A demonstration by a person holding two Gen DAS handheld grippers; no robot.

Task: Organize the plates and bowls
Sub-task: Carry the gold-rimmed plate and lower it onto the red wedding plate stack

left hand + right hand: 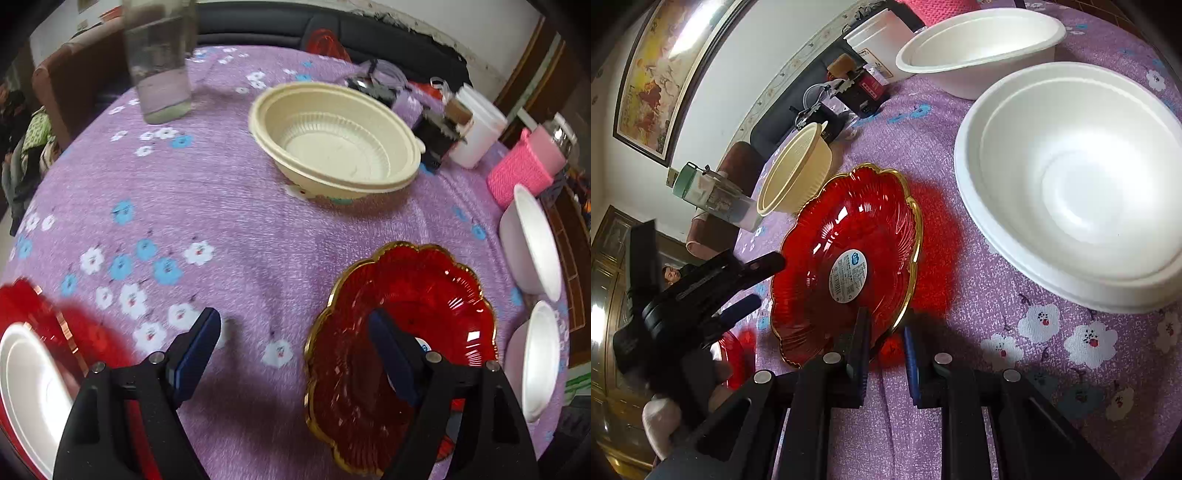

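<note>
A red scalloped plate with a gold rim [406, 332] [849, 258] is tilted, one edge raised off the purple cloth. My right gripper [886, 347] is shut on its near rim. My left gripper [295, 343] is open above the cloth, its right finger [391, 362] over the red plate; it also shows in the right wrist view [746, 284]. A cream bowl [336, 140] [794, 170] stands beyond. Two white foam bowls [532, 240] [1071, 184] sit to the right. A white plate on another red plate [29, 387] lies at the lower left.
A glass jar [159, 62] stands at the back left of the table [221, 206]. A white tub [476, 129], a pink knitted cup sleeve [521, 173] and small dark clutter [436, 133] crowd the back right. A sofa lies behind the table.
</note>
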